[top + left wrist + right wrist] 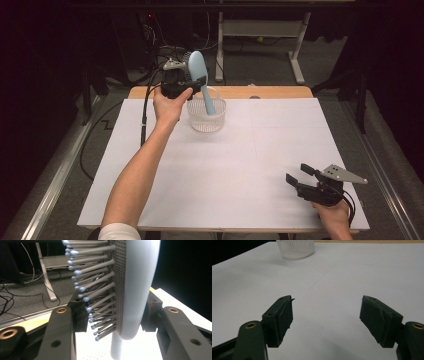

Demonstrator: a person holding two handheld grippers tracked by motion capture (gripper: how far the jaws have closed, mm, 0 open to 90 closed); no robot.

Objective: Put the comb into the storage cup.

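Note:
A light blue hairbrush [198,70] stands upright with its handle dipping into a small clear ribbed basket [205,125] at the far left of the white table. My left gripper [187,82] is shut on the brush head. In the left gripper view the jaws press on the bristle side and the smooth back of the hairbrush [140,277]. My right gripper [296,173] rests near the table's front right corner, open with nothing between its jaws. Beyond my right gripper [327,315], the basket [295,250] sits at the far side of the table.
A white sheet [240,165] covers the table, with a strip of wood showing at its far edge [260,92]. Beyond the table are a white desk frame [297,55] and cables on the floor. Bare sheet lies between the two grippers.

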